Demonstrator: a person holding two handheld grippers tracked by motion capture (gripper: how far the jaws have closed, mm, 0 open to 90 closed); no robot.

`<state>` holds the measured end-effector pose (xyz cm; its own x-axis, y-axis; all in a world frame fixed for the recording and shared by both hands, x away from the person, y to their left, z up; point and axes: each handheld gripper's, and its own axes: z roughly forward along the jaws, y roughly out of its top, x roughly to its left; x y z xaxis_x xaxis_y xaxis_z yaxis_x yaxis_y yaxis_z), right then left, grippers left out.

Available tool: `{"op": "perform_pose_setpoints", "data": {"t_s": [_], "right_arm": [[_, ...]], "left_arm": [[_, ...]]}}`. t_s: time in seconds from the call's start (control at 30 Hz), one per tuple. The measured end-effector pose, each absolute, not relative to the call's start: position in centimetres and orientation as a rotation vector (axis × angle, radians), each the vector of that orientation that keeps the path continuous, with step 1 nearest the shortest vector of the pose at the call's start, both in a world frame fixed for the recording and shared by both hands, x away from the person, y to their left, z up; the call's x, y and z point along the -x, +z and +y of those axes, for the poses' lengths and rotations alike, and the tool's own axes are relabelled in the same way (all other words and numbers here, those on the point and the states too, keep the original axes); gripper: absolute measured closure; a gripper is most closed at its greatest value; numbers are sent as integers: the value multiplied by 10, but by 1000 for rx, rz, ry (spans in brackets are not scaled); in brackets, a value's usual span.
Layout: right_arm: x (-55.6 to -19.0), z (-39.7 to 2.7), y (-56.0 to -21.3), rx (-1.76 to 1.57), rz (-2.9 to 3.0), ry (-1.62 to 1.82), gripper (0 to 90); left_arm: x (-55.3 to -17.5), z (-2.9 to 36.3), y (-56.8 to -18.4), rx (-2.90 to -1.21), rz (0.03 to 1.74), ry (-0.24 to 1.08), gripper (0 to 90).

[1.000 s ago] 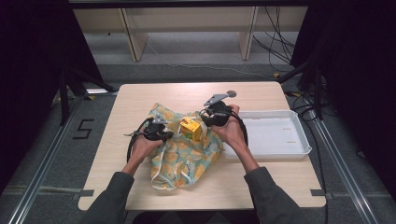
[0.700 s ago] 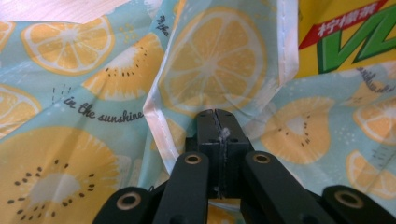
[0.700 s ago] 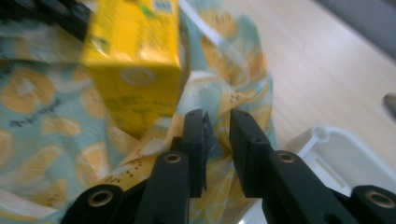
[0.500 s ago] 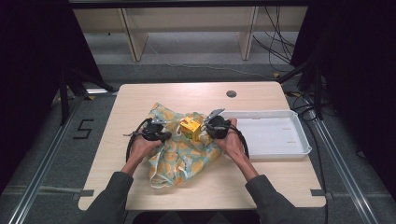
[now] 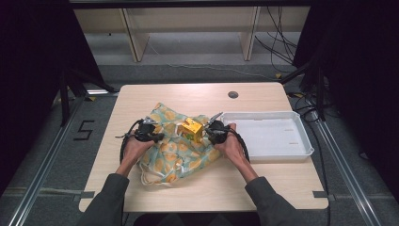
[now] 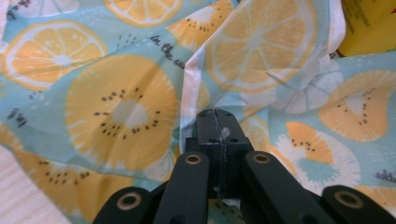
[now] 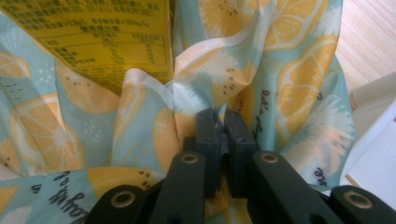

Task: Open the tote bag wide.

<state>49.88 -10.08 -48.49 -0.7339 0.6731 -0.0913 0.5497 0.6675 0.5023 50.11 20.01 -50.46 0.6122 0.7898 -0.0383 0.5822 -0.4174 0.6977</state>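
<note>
I saw the wooden table (image 5: 141,101) first, with the white plastic tray (image 5: 282,150) on its right part, and in the middle the fruit-print drawstring bag (image 5: 174,155) lying mostly flat, its mouth toward the far side. The yellow carton (image 5: 192,128) sat at that mouth, between my two tools, partly wrapped by the cloth.

I judged the bag as thin, soft and light cloth: it folded and wrinkled under any pull, it would not keep a shape, and it could slide out of a weak pinch. The best places to hold were the hem at each side of the opening, near the cord.

The carton seemed stiff and light; probably a drink pack, but the print was too small for me to read.

The left gripper (image 6: 217,122) was clenched on a fold of the bag edge. The right gripper (image 7: 223,122) had just been closing, and cloth of the bag was pinched between its jaws, just beside the carton.
</note>
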Motion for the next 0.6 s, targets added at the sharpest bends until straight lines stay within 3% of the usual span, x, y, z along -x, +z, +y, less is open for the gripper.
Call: {"op": "perform_pose_setpoints", "data": {"t_s": [0.3,0.6], "right_arm": [[-499,-106,-486,-988,2598,705,850],[-497,-114,-472,-938,2560,805,781]], "left_arm": [[-482,199,-464,-2059,957,416,877],[-463,187,-454,-2086,873,420,877]]}}
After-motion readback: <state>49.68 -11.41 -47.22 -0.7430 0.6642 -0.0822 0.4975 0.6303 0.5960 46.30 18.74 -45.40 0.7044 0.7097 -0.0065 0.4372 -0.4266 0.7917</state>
